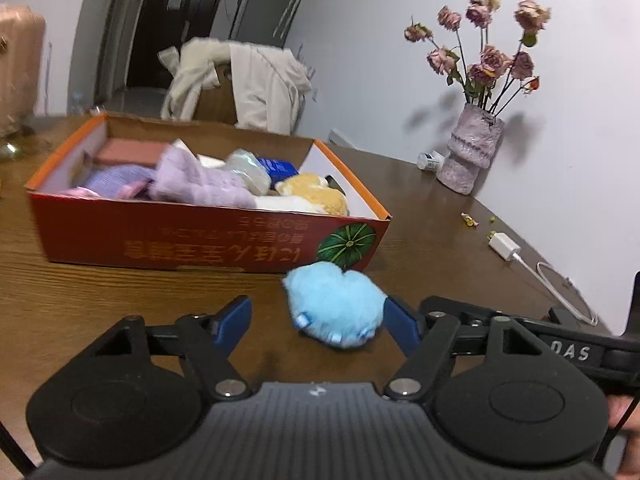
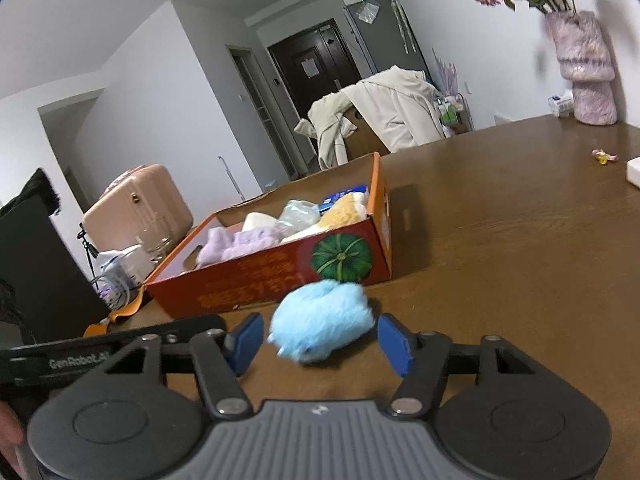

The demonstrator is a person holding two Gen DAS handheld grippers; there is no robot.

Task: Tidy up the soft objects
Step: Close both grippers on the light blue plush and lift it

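Observation:
A fluffy light-blue plush toy [image 1: 334, 304] lies on the brown wooden table just in front of a red cardboard box [image 1: 200, 240]. The box holds several soft things: a lilac cloth [image 1: 192, 180], a tan plush [image 1: 316, 196] and a clear plastic bag. My left gripper [image 1: 320, 324] is open, the toy between its blue fingers, close against the right one. In the right wrist view the same toy [image 2: 322, 322] lies between the open blue fingers of my right gripper [image 2: 320, 340], in front of the box [image 2: 280, 276].
A pink vase of dried roses [image 1: 470, 152] stands by the wall at the table's far right, with a small bottle beside it. A white charger and cable [image 1: 520, 256] lie near the right edge. A chair draped with a cream jacket [image 1: 248, 84] stands behind the table. A pink suitcase [image 2: 138, 208] stands beyond the left side.

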